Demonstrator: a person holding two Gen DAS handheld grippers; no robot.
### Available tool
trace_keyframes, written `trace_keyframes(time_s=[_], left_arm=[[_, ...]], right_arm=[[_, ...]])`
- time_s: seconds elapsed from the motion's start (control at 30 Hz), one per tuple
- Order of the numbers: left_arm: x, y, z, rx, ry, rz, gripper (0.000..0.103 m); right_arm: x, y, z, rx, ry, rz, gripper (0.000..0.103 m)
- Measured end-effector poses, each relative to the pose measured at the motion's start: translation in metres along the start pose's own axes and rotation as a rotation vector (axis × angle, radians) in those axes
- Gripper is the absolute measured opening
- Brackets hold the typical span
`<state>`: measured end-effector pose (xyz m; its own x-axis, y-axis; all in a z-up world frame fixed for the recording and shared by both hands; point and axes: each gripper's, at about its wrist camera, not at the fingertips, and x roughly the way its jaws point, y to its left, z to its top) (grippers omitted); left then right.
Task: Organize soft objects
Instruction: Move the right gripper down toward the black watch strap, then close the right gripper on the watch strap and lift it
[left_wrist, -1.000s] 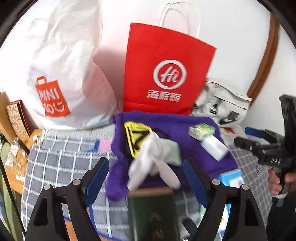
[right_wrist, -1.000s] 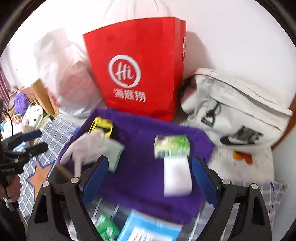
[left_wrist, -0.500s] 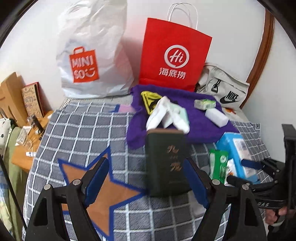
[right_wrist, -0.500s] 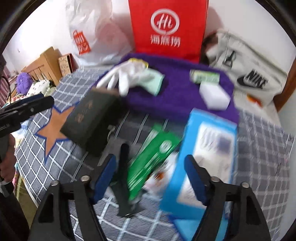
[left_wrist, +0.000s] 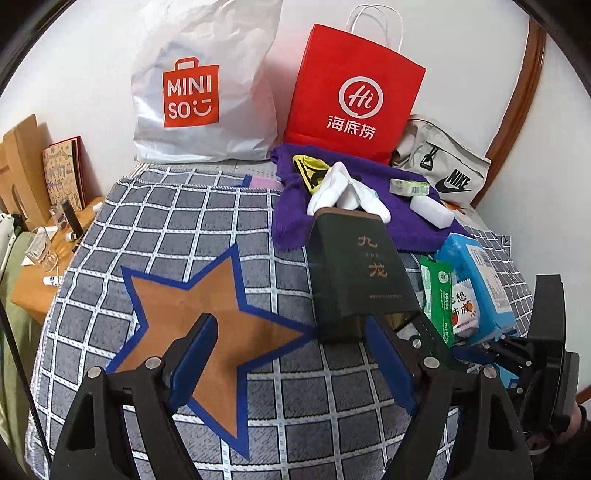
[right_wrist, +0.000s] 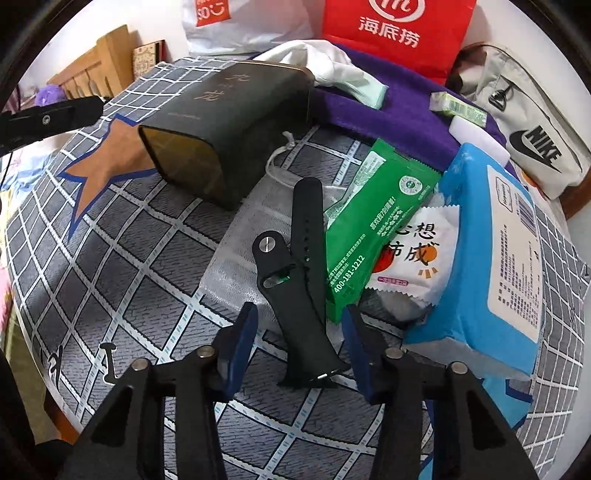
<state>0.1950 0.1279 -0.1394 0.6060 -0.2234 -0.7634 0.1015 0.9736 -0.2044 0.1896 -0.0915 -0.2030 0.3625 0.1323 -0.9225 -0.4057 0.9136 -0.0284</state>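
Checked blanket (right_wrist: 122, 258): both views had drawn back from the purple towel (right_wrist: 399, 107) since the earlier frames. Right gripper (right_wrist: 299, 332): jaws had just been narrowing, black watch strap (right_wrist: 301, 295) lying between them, pads apart from it. Left gripper (left_wrist: 291, 354): jaws wide over the star, empty.

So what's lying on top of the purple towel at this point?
On the purple towel: white gloves, a yellow-and-black item, a green-and-white packet and a white block. The dark green box hides the towel's near edge.
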Motion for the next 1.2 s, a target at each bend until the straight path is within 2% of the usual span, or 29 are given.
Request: trace_keyframes(time_s=[0.07, 0.3, 0.43, 0.5, 0.67, 0.8, 0.83, 0.97, 1.13, 1.17, 1.2], left_arm=[[0.0, 0.0, -0.003, -0.008, 0.007, -0.004, 0.082], [-0.009, -0.009, -0.014, -0.002, 0.016, 0.0, 0.082], [-0.012, -0.017, -0.023, -0.001, 0.035, 0.015, 0.082], [-0.016, -0.02, -0.029, -0.002, 0.039, 0.011, 0.082], [-0.018, -0.024, -0.038, -0.007, 0.053, 0.016, 0.082], [-0.019, -0.027, -0.042, 0.002, 0.062, 0.027, 0.082], [-0.02, -0.028, -0.043, 0.002, 0.062, 0.026, 0.082], [-0.021, -0.027, -0.046, 0.005, 0.064, 0.033, 0.082], [-0.021, -0.022, -0.05, -0.009, 0.073, 0.041, 0.082], [-0.02, -0.021, -0.05, -0.012, 0.076, 0.041, 0.082], [-0.019, -0.02, -0.051, -0.014, 0.078, 0.043, 0.082]], right_arm=[[-0.01, 0.001, -0.002, -0.007, -0.015, 0.006, 0.021], [-0.031, -0.008, -0.02, 0.043, -0.05, 0.104, 0.021], [-0.03, 0.001, -0.033, 0.049, -0.037, 0.217, 0.021], [-0.033, 0.004, -0.038, 0.039, -0.049, 0.229, 0.021], [-0.045, -0.001, -0.048, 0.042, -0.086, 0.184, 0.023], [-0.052, 0.001, -0.051, 0.028, -0.12, 0.189, 0.037], [-0.05, 0.002, -0.05, 0.024, -0.116, 0.189, 0.037], [-0.04, 0.008, -0.05, 0.006, -0.107, 0.185, 0.037], [-0.019, 0.014, -0.049, -0.019, -0.075, 0.12, 0.036], [-0.018, 0.014, -0.05, -0.022, -0.083, 0.103, 0.033], [-0.019, 0.014, -0.05, -0.026, -0.087, 0.079, 0.022]])
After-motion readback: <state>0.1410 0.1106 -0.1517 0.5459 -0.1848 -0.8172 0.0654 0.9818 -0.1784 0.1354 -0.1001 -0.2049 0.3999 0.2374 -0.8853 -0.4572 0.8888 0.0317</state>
